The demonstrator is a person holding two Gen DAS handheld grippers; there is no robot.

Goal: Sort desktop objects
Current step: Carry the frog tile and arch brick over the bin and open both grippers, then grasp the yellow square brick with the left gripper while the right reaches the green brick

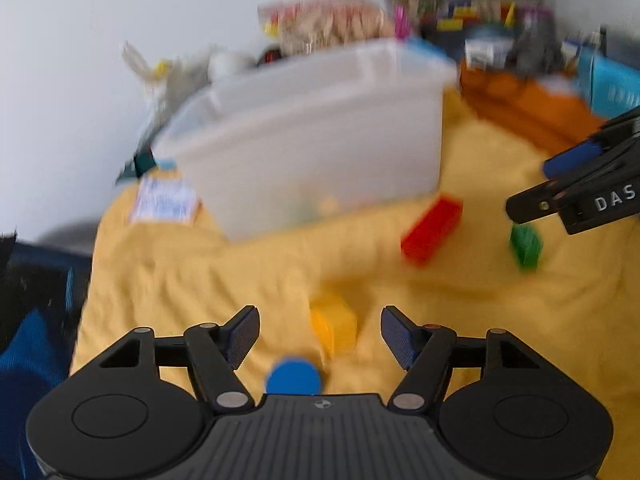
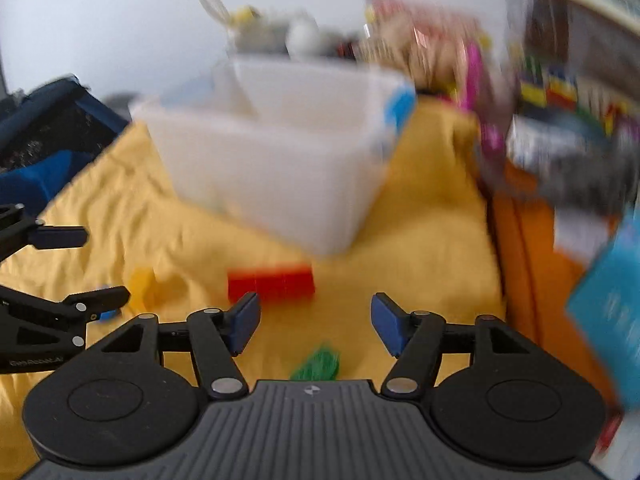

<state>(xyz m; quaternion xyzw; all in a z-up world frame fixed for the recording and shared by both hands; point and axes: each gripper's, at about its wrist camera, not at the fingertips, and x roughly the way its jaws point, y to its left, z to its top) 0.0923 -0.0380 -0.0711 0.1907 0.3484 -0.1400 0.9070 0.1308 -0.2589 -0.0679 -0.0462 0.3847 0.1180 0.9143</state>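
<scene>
Both grippers hang over the desk with nothing between their fingers: the left gripper (image 1: 320, 334) has its blue-padded jaws spread wide, and the right gripper (image 2: 315, 322) is spread just as wide. Each shows at the edge of the other's view, the right one above the green block.

Under everything lies a rumpled yellow cloth (image 1: 208, 280), with an orange cloth (image 2: 528, 248) beside it on the right. Farthest back on the yellow cloth stands a big translucent white bin (image 1: 312, 140), open-topped, with a divider wall inside it visible from the right wrist view. Behind the bin is a blurred heap of clutter I can't make out.

In front of the bin, on the cloth, lies a long red block (image 1: 432, 230), close to the bin's near corner. A yellow block (image 1: 334, 326) sits between the left gripper's open fingers, not touched by either pad. A green block (image 2: 318, 364) lies low between the right gripper's fingers, likewise untouched. A small blue round piece (image 1: 293, 376) rests just below the yellow block, right against the left gripper's body in the view.
</scene>
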